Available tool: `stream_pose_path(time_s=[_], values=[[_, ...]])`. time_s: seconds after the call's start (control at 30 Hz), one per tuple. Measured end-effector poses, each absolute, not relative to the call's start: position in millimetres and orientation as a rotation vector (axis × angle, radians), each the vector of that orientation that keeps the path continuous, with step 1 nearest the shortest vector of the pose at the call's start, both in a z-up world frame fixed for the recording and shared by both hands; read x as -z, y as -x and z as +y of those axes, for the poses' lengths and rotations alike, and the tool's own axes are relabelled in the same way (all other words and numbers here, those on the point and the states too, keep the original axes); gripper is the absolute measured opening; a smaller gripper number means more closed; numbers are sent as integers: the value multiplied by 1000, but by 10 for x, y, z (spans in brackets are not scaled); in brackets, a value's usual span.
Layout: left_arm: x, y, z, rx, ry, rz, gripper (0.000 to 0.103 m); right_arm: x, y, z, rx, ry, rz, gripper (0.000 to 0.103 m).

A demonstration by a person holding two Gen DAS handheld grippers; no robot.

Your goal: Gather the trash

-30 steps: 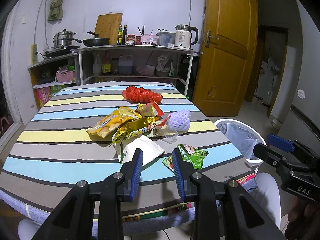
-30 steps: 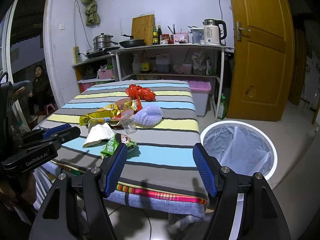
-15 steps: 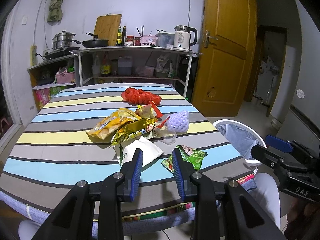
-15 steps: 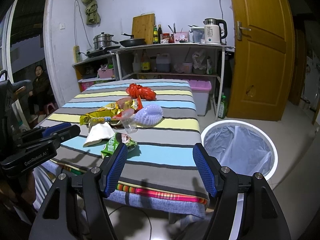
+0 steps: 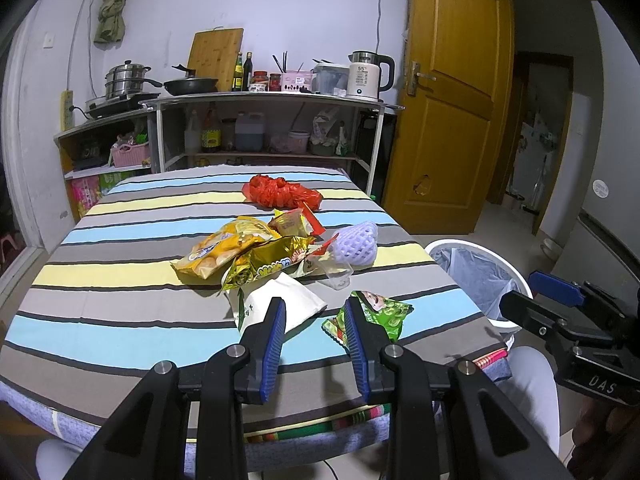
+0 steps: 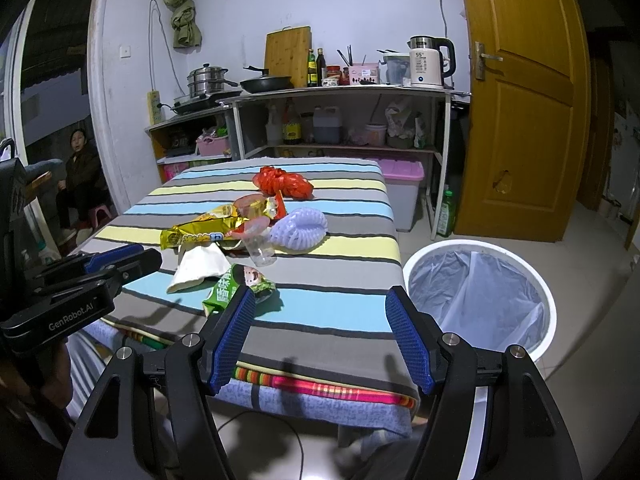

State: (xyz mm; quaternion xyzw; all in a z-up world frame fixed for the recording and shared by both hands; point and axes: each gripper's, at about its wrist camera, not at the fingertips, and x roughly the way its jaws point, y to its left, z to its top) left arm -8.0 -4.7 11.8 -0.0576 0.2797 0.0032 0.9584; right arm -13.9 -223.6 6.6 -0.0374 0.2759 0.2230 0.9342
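Here my left gripper hangs over the near edge of the striped table, jaws partly spread with nothing between them. The white packet lies just beyond my left finger and the green packet just beyond my right one; neither is touched.

My right gripper is held off the table's near corner, jaws spread wide and empty. Its left finger lines up with the green packet, but I cannot tell whether it is touching it.

The trash sits in a loose heap around the middle of the table: a yellow chip bag overlapping a gold wrapper, a small orange wrapper behind them, a purple foam net to the right, and a clear cup on its side just in front of the net. A red bag lies apart, farther back.

The bin, white with a clear liner, stands on the floor beside the table's right side, near my right gripper. In the left view its rim shows past the table's right edge.
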Motion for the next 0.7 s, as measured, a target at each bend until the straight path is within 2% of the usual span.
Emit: stream_pose_path(time_s=[0.7], values=[[-125, 79, -72, 4, 133, 565, 30, -63, 142, -2227, -456, 78, 563, 68]])
